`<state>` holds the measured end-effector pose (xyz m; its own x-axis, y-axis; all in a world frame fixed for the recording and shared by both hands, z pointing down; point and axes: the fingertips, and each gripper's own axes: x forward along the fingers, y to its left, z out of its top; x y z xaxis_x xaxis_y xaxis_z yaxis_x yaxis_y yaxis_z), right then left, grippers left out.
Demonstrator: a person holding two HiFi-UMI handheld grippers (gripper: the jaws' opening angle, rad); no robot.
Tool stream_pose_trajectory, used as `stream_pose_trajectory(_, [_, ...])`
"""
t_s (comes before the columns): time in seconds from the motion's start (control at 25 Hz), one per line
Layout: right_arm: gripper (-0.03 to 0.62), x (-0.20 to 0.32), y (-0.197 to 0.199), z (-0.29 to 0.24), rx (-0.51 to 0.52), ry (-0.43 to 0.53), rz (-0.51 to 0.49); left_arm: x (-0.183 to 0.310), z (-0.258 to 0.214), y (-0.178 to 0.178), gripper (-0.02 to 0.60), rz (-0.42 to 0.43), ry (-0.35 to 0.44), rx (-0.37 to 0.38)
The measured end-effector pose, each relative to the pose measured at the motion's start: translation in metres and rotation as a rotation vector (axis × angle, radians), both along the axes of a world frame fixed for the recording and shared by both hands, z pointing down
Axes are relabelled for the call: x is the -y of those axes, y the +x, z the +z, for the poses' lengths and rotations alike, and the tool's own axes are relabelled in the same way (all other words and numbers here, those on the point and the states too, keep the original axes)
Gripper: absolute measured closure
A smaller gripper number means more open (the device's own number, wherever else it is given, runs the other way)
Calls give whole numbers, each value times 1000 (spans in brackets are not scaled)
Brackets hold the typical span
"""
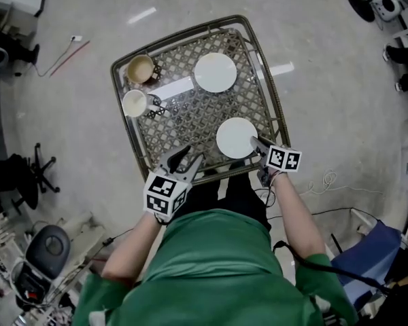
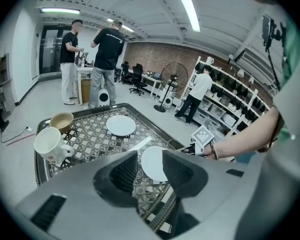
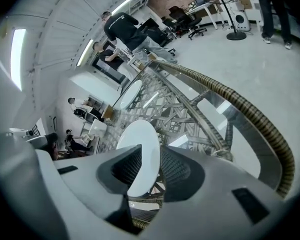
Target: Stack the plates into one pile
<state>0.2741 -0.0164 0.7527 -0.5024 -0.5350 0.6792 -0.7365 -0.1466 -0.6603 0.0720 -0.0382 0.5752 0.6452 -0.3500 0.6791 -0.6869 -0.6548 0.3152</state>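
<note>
Lattice table [image 1: 183,114] with a glass top, surveyed from its near edge outward.

Left gripper [image 1: 195,152] hangs over the near rim. Its jaws stand apart with nothing between them.

Right gripper [image 1: 257,143] is at the near plate [image 1: 234,138], approaching from the plate's right side. The rim sits between the jaws, which straddle it without visibly clamping. I judge the grasp as begun, not completed.

Near plate lies flat on the glass, face up, close to the near right corner. It is round, so it has no long axis and points no particular way. Only the rim offers a hold.

Far plate [image 1: 215,72] lies flat, face up, well apart from the near one, toward the far edge.

Task status: nothing stacked. Both plates lie singly. Lifting one and setting it on the other remains.

Tan cup [image 1: 140,68] and white mug [image 1: 134,103] stand at the far left, clear of both plates.
</note>
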Motion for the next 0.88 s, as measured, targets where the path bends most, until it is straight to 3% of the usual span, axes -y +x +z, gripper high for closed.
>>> stream_pose_trajectory(0.12, [489,2,-3,-1,-33,-16,-28,3,-3,0,417,-5,2,-3])
stream_pose_trajectory(0.16, [534,4,-3,-5,-55,-5,-41,5,-4,1,417,-7,6,-6])
stream_pose_trajectory(0.24, [542,11,-6,-17,-69,33,-59,7,-7,1,417,-15,14,-10])
stream_pose_trajectory(0.52, [563,44,-33,-66,0,143,-137,11,-17,-5,417,-61,42,-34])
stream_pose_trajectory(0.88, [565,94,-56,-98,53,220,-149,9,-19,-37,417,-167,48,-34])
